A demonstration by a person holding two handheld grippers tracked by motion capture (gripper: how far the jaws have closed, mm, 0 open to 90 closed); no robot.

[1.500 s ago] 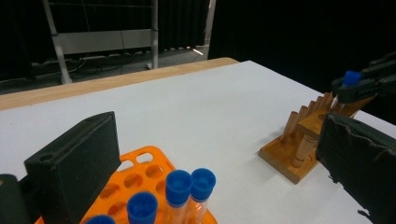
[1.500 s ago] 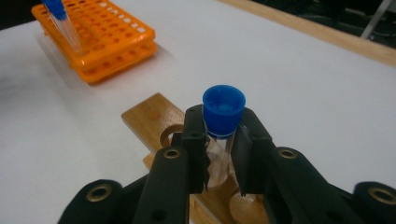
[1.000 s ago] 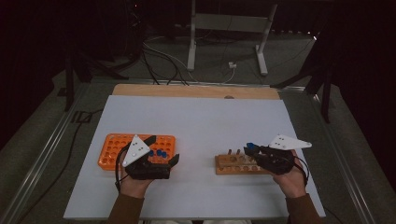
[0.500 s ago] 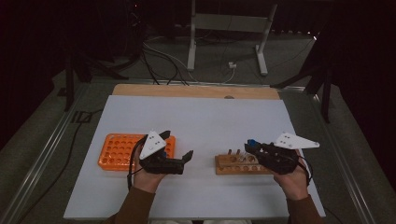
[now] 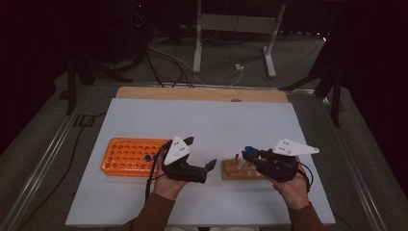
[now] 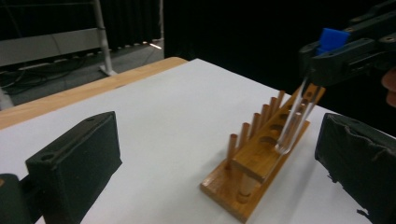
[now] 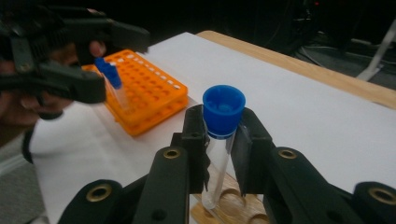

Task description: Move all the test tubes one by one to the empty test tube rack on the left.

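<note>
Nearby, right gripper [image 7: 219, 154] jaws clamp capped tube [image 7: 219, 140] above wooden rack [image 5: 240, 169]; left gripper [image 5: 201, 155] open

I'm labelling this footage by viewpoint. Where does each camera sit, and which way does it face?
High view: above the person's side, facing forward and down on the table; both forearms, left tongs, right tongs.
Left gripper view: rides the left tongs, faces the wooden rack; its own open jaws.
Right gripper view: rides the right tongs, faces the orange rack; its jaws shut on the tube.
Shared: both gripper views show that blue-capped tube.
</note>
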